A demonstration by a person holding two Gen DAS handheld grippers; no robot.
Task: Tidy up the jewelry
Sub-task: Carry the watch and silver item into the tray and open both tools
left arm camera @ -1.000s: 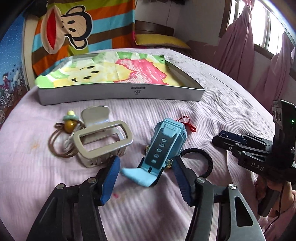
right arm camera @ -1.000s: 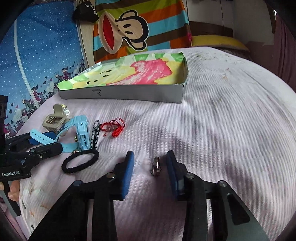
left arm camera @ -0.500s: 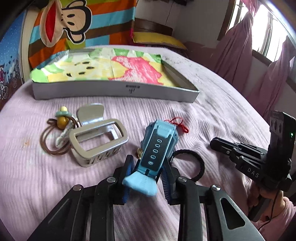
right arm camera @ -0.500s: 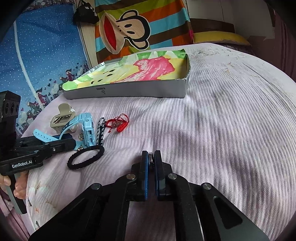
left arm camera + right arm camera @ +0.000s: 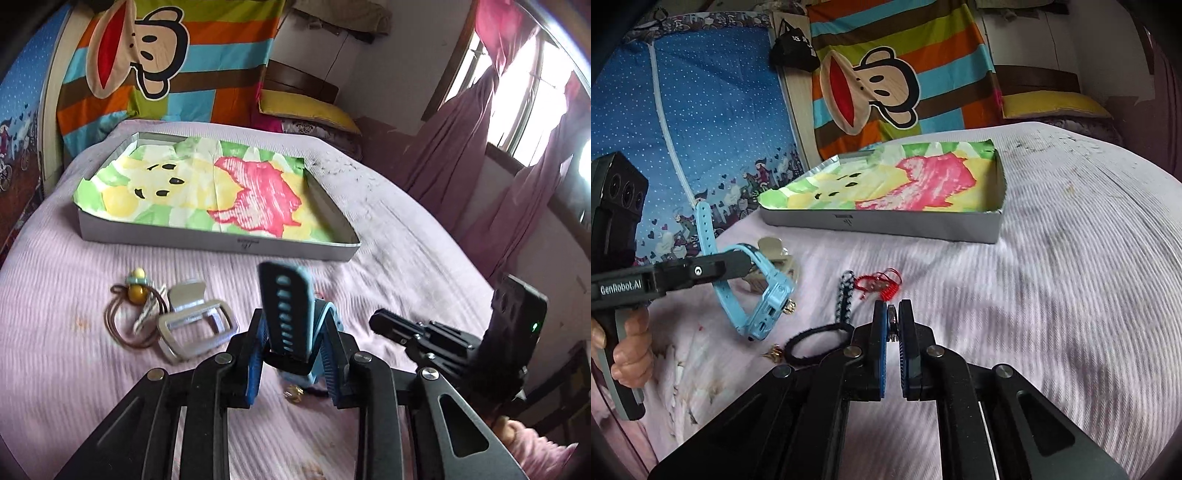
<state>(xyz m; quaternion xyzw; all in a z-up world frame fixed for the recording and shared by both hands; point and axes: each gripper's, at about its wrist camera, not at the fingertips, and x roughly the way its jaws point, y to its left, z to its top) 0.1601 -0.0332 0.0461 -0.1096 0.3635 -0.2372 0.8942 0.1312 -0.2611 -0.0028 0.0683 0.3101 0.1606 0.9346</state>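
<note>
I have both grippers loaded and nothing yet in the tray, whose patterned paper lining lies bare as far as I can see. My left gripper has its fingers clamped on the blue watch, having just closed on it; the watch is lifted clear of the bed, one strap sticking up and the body hanging below. My right gripper is closed tight on a small metal charm, pinched between the fingers just above the bed. So two pieces are picked up, and I judge the carry to the tray is the step in hand. Left on the bed: the grey claw clip with the brown hair tie and its beads just beside it, the black hair tie near my right fingers, a braided black-and-white cord, the red string next to that, and a small gold piece under where the watch hangs. I reckon the task is barely begun: the tray sits farther up the bed, well apart from both grippers, and most of the pieces are still to be moved.
</note>
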